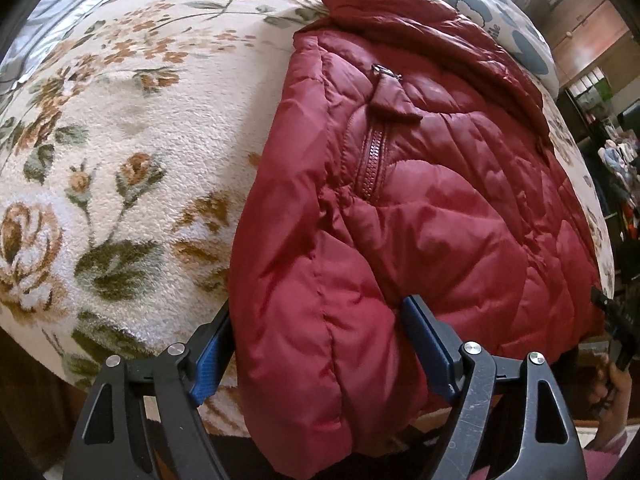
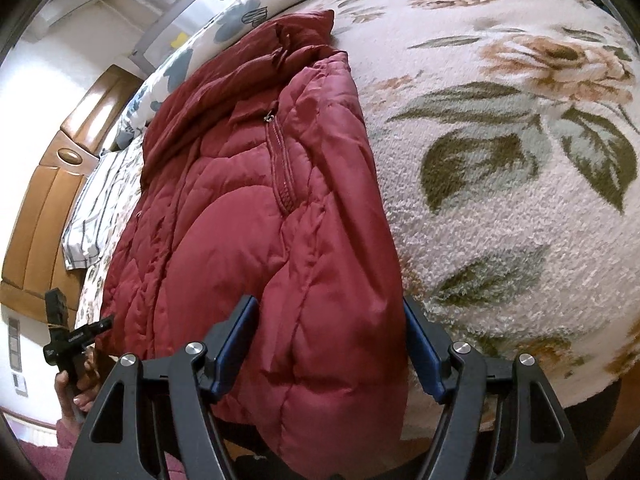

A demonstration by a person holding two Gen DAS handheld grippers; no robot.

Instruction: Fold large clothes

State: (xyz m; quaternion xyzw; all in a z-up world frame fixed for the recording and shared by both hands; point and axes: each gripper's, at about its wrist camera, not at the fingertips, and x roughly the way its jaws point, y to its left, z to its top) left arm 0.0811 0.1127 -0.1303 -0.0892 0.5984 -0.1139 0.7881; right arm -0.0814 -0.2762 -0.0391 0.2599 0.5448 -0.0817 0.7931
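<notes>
A dark red quilted puffer jacket (image 1: 420, 184) lies folded lengthwise on a cream floral blanket (image 1: 140, 140), collar at the far end, a zipped pocket (image 1: 372, 160) facing up. Its near end hangs over the bed's front edge. My left gripper (image 1: 320, 344) stands open and straddles the jacket's near left part, blue pads on either side of the padded fabric. In the right wrist view the jacket (image 2: 248, 200) shows again. My right gripper (image 2: 328, 344) is open too, astride the jacket's near right edge, with the fabric filling the gap.
A pillow with blue shapes (image 1: 500, 12) lies beyond the collar. A striped pillow (image 2: 96, 208) and a wooden headboard (image 2: 44, 200) are on the left in the right wrist view. A hand (image 2: 76, 384) holds the other gripper there. Wooden cupboards (image 1: 580, 40) stand behind.
</notes>
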